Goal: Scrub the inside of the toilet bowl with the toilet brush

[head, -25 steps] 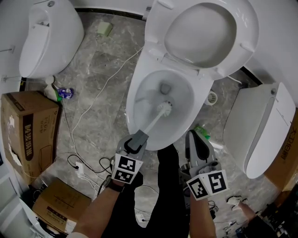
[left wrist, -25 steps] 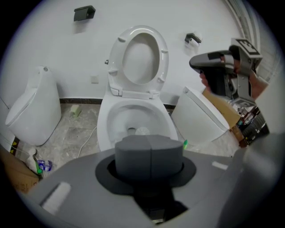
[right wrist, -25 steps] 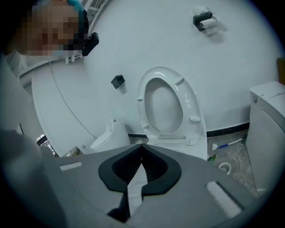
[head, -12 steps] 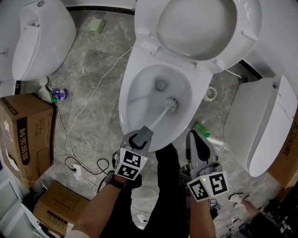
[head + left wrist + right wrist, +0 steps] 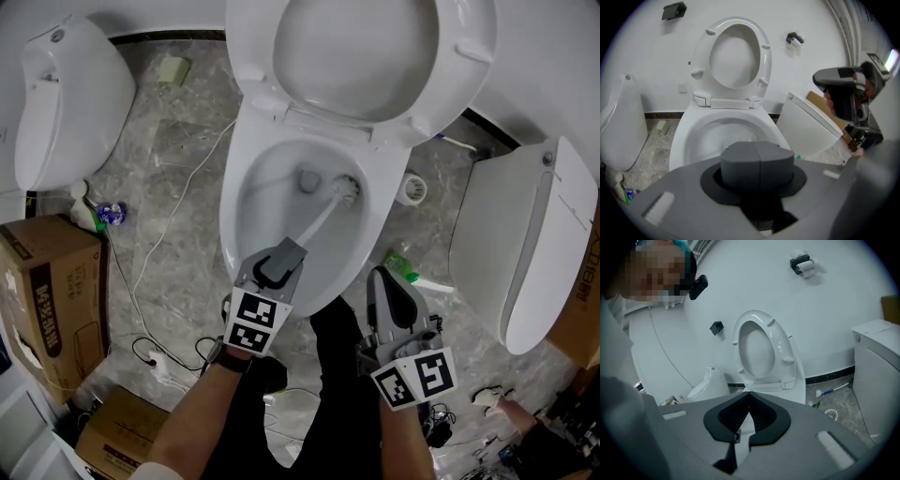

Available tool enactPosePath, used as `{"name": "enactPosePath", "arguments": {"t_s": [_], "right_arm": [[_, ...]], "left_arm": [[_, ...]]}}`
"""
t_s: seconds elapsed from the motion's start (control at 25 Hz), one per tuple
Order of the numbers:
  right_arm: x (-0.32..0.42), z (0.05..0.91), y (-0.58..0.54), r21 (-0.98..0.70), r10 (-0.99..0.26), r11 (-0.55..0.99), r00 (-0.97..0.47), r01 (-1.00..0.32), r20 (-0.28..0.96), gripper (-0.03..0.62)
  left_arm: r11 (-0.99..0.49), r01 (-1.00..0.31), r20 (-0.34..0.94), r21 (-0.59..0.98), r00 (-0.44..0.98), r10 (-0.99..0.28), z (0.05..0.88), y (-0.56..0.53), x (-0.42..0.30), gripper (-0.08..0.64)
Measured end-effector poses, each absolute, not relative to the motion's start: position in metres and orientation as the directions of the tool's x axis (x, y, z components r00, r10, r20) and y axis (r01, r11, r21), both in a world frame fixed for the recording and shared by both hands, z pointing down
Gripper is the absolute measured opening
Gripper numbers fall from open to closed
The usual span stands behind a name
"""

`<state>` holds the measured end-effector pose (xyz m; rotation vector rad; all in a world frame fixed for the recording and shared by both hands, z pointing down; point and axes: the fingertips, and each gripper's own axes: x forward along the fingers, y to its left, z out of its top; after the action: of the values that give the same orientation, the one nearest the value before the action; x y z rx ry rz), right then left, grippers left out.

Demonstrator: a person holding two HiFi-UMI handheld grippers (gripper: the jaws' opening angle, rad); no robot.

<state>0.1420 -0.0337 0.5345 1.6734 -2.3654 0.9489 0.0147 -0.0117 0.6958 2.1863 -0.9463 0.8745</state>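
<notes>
Toilet brush (image 5: 322, 215) swept right inside bowl (image 5: 249, 201)

Left gripper view: the grey handle end of the toilet brush (image 5: 757, 164) fills the gap between the jaws. I can't see its bristle head (image 5: 345, 189) or the toilet bowl (image 5: 712, 136) floor beyond them. Head view clips the raised seat (image 5: 459, 66) at the top edge. Right gripper view: bowl hidden behind the jaws.

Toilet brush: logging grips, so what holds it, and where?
The left gripper holds the toilet brush by its handle's upper end; the right gripper holds nothing.
</notes>
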Motion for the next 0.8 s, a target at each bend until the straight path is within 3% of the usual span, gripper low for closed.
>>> {"name": "enactPosePath", "arguments": {"t_s": [0.8], "right_arm": [[0.151, 0.538, -0.052, -0.426, -0.843, 0.208, -0.382, -0.880, 0.379, 0.012]], "left_arm": [[-0.308, -0.916, 0.768, 0.257, 0.387, -0.511, 0.715, -0.055, -0.049, 0.152]]}}
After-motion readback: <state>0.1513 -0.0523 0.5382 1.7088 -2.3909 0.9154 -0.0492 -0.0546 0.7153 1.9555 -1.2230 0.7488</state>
